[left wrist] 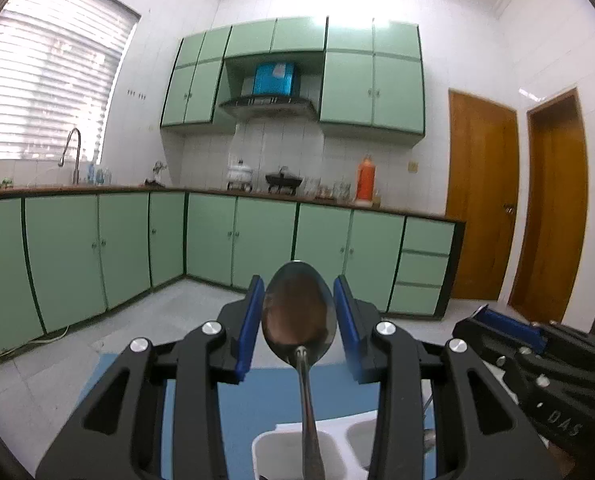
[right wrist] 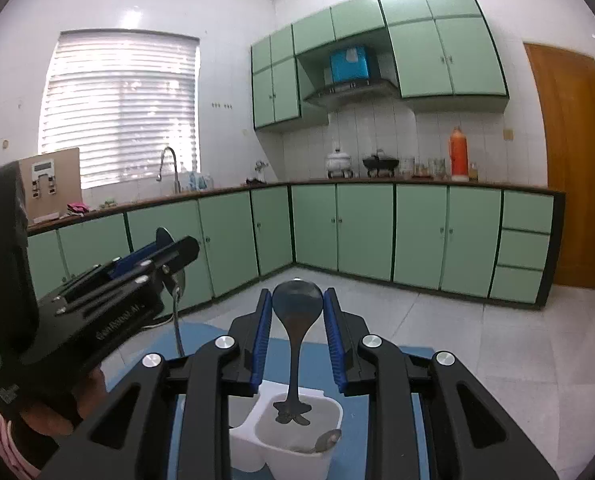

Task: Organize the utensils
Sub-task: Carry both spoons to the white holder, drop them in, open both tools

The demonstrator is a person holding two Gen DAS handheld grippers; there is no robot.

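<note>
Spoons stand in both of your grippers' sights. In the left wrist view, your left gripper [left wrist: 299,320] has its jaws apart, and a metal spoon [left wrist: 297,312] stands upright between the blue pads [left wrist: 250,320], bowl at pad height; whether the bowl edges touch the pads you cannot tell. Its handle drops to the bottom centre of the frame into a white holder [left wrist: 269,452], which sits on a blue mat [left wrist: 201,400]. At the right edge of that frame your right gripper [left wrist: 537,344] shows from the side.

In the right wrist view, your left gripper [right wrist: 153,256] sits at left centre with the metal spoon [right wrist: 175,280] in its jaws. At centre, your right gripper [right wrist: 297,320] has its jaws apart around a dark spoon [right wrist: 297,300], with gaps on both sides. That spoon's handle reaches down into the holder [right wrist: 289,436] at bottom centre. A second small metal spoon [right wrist: 327,440] lies in the same compartment.
</note>
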